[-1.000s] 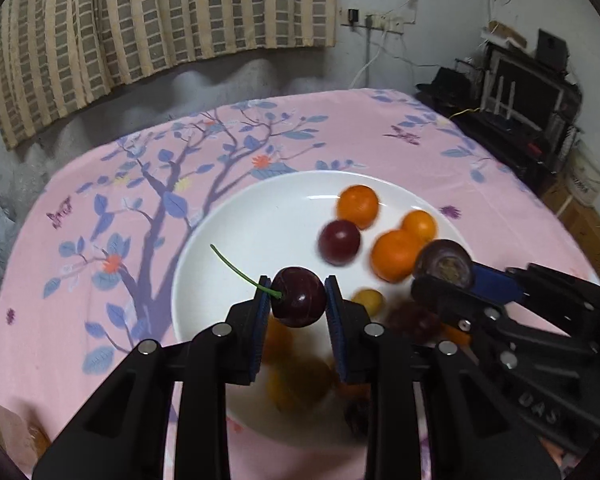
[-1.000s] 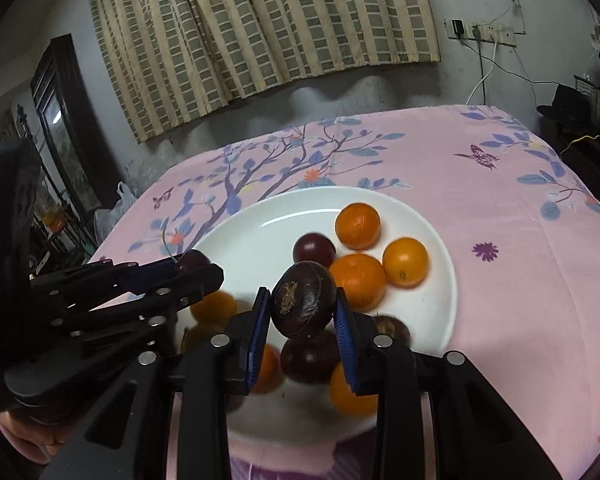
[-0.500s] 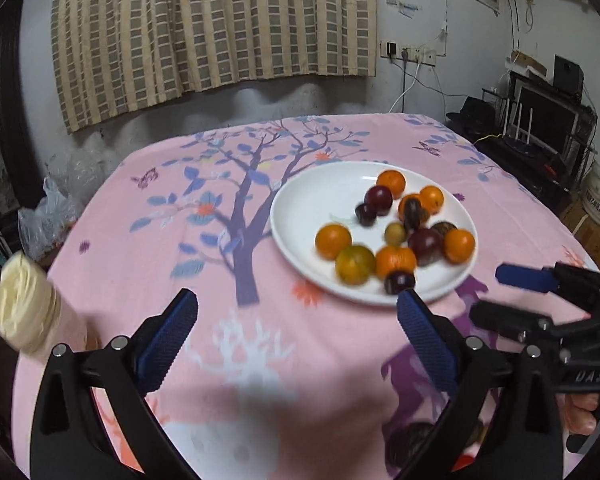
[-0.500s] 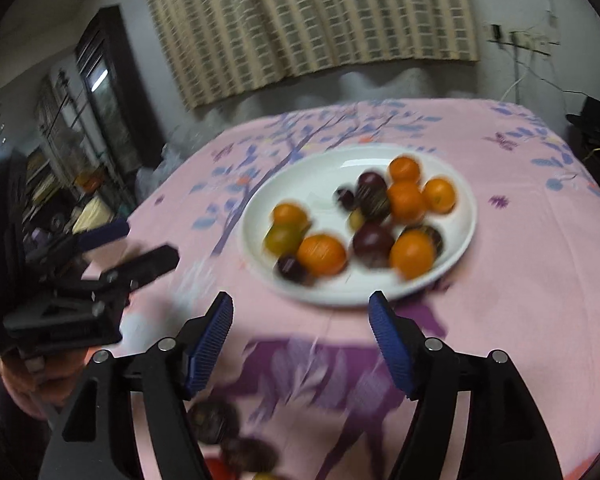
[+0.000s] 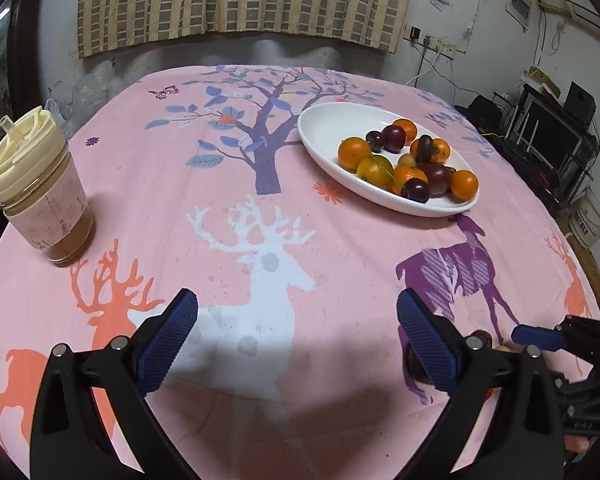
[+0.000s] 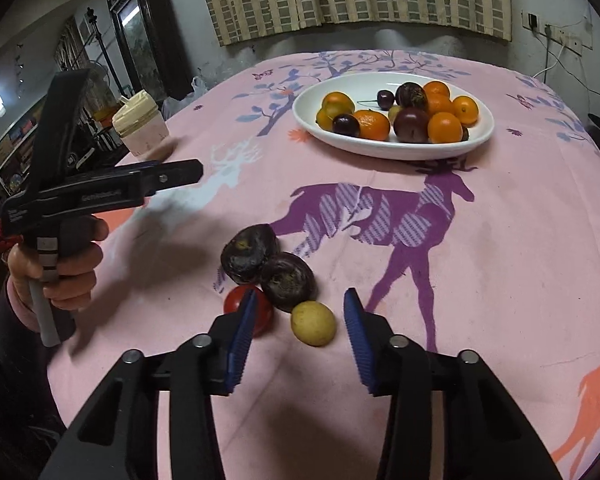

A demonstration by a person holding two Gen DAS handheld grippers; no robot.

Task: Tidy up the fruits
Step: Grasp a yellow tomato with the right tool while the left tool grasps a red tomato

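Below, the right gripper (image 6: 298,334) narrows around the yellow fruit (image 6: 313,323), pads not yet touching; round, it may squirt away. Left gripper (image 5: 298,338) gapes empty.

Pink deer-printed tablecloth (image 5: 300,208), white plate (image 5: 328,128)

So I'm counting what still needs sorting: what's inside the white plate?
The white plate holds a heap of oranges, dark plums and a stemmed cherry. Fruit low in the pile is partly covered, so an exact count isn't possible.
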